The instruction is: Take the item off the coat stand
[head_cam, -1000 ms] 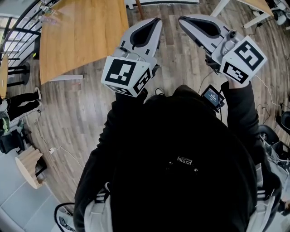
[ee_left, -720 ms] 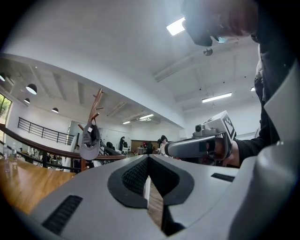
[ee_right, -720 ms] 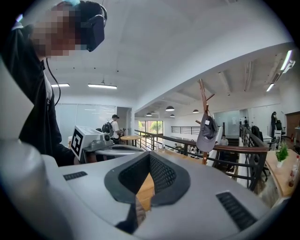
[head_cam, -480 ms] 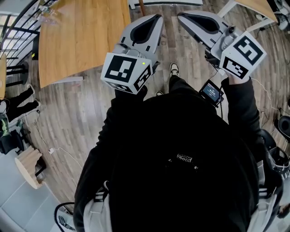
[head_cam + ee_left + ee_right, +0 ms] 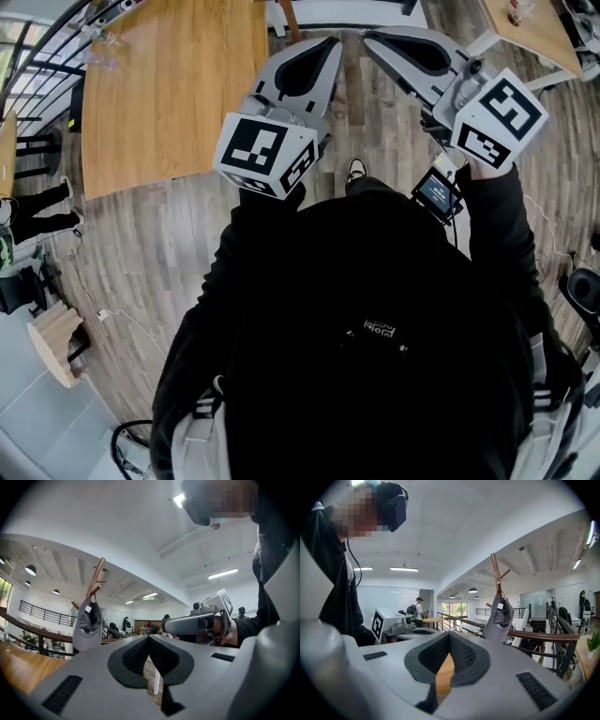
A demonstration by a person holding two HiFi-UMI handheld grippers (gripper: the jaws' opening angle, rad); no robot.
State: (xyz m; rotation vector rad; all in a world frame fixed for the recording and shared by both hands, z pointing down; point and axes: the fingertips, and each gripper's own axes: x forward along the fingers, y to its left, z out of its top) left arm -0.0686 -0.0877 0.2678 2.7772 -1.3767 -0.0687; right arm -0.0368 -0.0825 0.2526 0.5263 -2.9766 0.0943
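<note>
Grey cap (image 5: 87, 623) hangs from the coat stand (image 5: 96, 581) at ten o'clock of the left gripper (image 5: 147, 638), its jaws and those of the right gripper (image 5: 450, 635) closed on nothing (cap apparently beyond reach).

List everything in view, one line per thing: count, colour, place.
cap: one, grey, hanging on the coat stand
coat stand: one, brown wood, ahead of the person
table: one, light wood, front left
railing: one, dark bars under a wooden handrail, behind the stand
floor: grey-brown planks, underfoot
bystander: one, dark clothes and a backpack, far off
small screen: one, black, by the right wrist
black top: one, on the person, filling the lower head view
left gripper: one, grey, shut and empty, held out level
right gripper: one, grey, shut and empty, held out beside it
</note>
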